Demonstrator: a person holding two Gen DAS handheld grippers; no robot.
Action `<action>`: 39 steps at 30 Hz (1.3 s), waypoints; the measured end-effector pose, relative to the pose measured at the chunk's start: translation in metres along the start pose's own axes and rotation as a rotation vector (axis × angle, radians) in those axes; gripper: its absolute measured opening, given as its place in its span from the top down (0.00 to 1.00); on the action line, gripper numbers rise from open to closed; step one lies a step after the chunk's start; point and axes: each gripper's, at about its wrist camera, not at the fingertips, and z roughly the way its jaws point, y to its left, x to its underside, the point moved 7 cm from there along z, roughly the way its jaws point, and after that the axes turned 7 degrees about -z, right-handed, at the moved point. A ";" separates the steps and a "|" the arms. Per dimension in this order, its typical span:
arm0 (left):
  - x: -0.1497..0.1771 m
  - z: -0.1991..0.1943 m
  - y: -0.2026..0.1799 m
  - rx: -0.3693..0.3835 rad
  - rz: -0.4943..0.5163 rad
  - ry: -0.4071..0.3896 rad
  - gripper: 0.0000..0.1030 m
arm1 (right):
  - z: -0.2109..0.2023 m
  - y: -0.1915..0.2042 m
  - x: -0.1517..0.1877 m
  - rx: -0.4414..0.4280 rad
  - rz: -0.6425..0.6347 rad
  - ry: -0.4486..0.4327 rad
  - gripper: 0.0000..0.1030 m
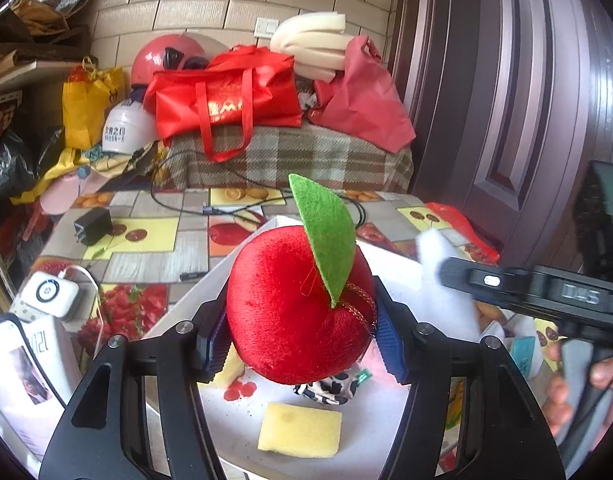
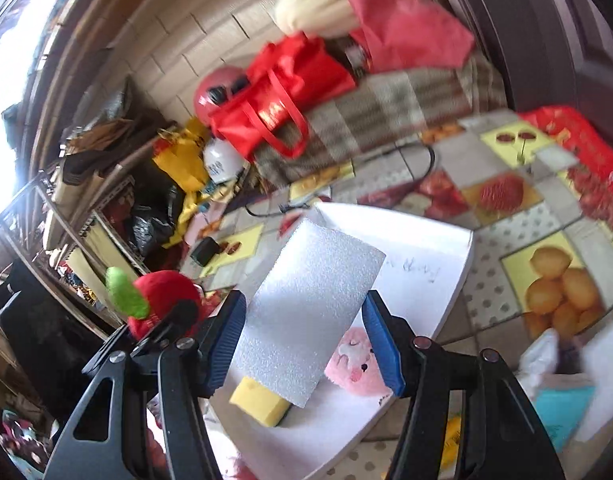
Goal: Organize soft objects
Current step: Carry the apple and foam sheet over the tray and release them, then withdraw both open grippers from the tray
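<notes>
our right wrist view is blurred, half hiding the pink plush. our left gripper jaws clamp the red velvet apple above the white board; our right gripper jaws clamp the white foam block.

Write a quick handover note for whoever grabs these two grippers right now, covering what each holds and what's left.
Left hand-held gripper: shut on the red plush apple with a green felt leaf, held above the white board.
Right hand-held gripper: shut on the white foam block, also in the air.
On the board: yellow sponge, pink plush toy, leopard-print fabric piece.
Done: both items picked up.
Left: place both, then sort what remains on the board.
</notes>
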 end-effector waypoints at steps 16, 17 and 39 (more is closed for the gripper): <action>0.005 0.011 0.015 -0.069 -0.036 -0.021 0.00 | 0.043 -0.018 0.015 0.042 0.080 0.041 0.00; 0.004 0.010 0.015 -0.068 -0.041 -0.026 0.00 | 0.041 -0.017 0.015 0.048 0.079 0.031 0.00; -0.014 -0.022 -0.019 0.045 -0.014 -0.107 0.00 | -0.116 -0.034 0.016 0.045 0.086 -0.304 0.00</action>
